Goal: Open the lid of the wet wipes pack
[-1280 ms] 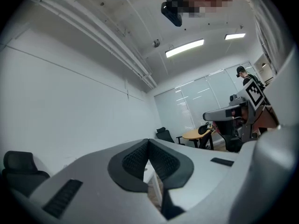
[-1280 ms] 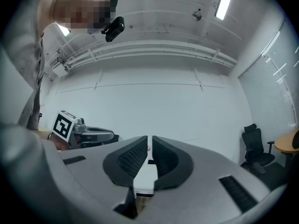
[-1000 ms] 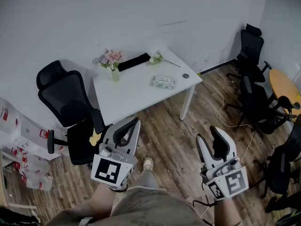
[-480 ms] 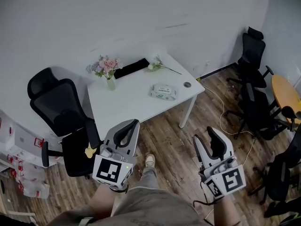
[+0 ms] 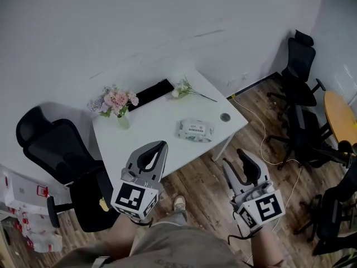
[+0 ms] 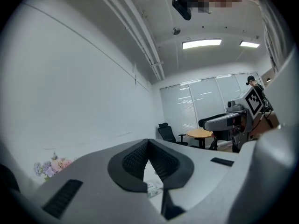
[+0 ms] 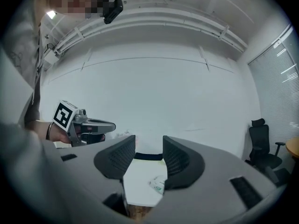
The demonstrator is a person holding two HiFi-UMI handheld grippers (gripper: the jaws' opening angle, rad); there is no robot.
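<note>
The wet wipes pack (image 5: 194, 130), white with green print, lies flat on the white table (image 5: 145, 133), towards its right half. Both grippers hang in the air short of the table's near edge, apart from the pack. My left gripper (image 5: 158, 147) has its jaws closed together with nothing between them (image 6: 148, 143). My right gripper (image 5: 237, 159) stands open and empty (image 7: 149, 146). In the right gripper view the pack (image 7: 158, 184) shows low between the jaws; in the left gripper view a sliver of the pack (image 6: 153, 188) peeks below the closed pads.
On the table stand a vase of pink flowers (image 5: 116, 102), a black flat object (image 5: 150, 91), a loose flower stem (image 5: 187, 90) and a small round disc (image 5: 225, 116). A black office chair (image 5: 61, 149) stands left, more chairs (image 5: 301, 66) and a round wooden table (image 5: 343, 116) right.
The table and pack have come nearer and lower in the head view as the person walks up. Both grippers ride along, the left still shut, the right still open.
</note>
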